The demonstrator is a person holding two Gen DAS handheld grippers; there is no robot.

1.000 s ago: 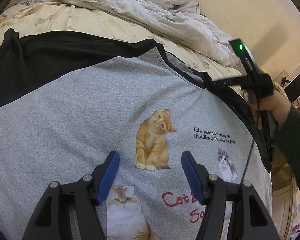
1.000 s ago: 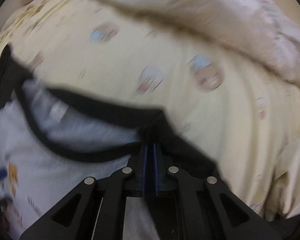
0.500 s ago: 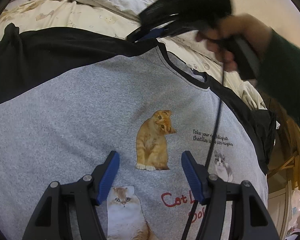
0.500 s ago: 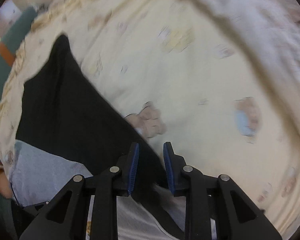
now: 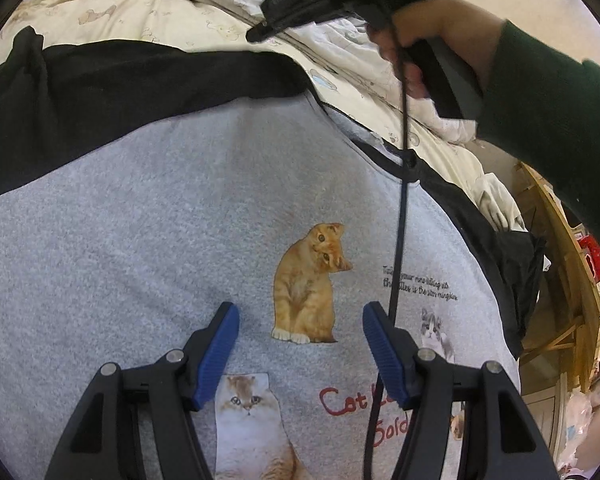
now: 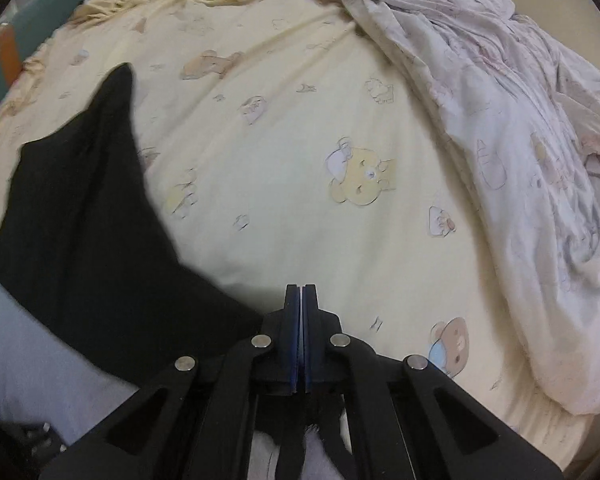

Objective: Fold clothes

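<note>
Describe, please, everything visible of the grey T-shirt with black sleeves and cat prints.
The grey T-shirt with black sleeves and cat prints lies front-up, spread on the pale yellow cartoon-print bedsheet. The soft marled knit has black collar trim, three cat pictures, small black text and red lettering. One black sleeve lies outstretched; the other droops off the bed's edge.

— What is the shirt (image 5: 148, 240) made of?
— Soft heathered grey knit, matt, with black cloth sleeves (image 6: 80, 216) and smooth printed cats (image 5: 306, 284).
— And the left tool (image 5: 300, 322)?
— Matt black plastic, ribbed blue rubbery pads (image 5: 220, 352), shiny metal pins.
— The bed?
— A pale yellow cotton sheet (image 6: 284, 128), lightly creased; the quilt (image 6: 520, 120) is crumpled thin cloth. Bare wood frame (image 5: 568, 280) beside it.
</note>
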